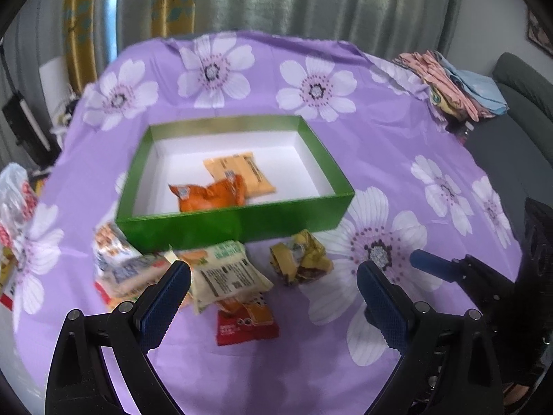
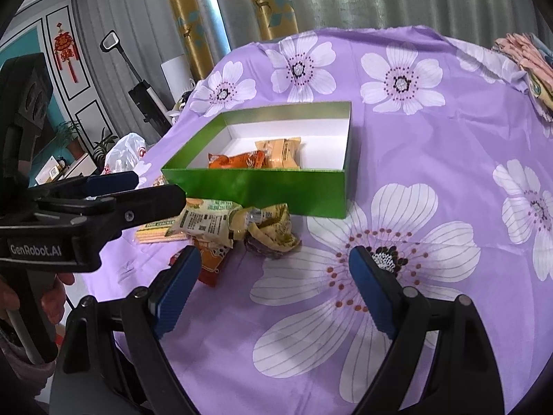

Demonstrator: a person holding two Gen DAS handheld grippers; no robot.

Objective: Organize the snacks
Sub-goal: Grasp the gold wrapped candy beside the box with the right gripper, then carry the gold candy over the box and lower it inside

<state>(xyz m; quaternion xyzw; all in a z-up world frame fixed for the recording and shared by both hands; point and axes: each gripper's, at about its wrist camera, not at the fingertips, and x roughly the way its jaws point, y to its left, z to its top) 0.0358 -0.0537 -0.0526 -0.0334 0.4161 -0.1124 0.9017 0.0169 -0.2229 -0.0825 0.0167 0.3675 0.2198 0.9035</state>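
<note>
Two snack packets lie inside the green box (image 1: pixel 235 223) on the purple flowered bench (image 1: pixel 380 159): an orange packet (image 1: pixel 207 197) at its near wall and a pale yellow packet (image 1: pixel 242 169) behind it. Just in front of the box sit a cream packet (image 1: pixel 228 273), a crumpled yellow wrapper (image 1: pixel 300 259) and a red packet (image 1: pixel 247 328). The left gripper (image 1: pixel 273 290) hangs above these with jaws wide apart, holding nothing. The right gripper (image 2: pixel 274 273) is likewise spread wide and empty, in front of the box.
</note>
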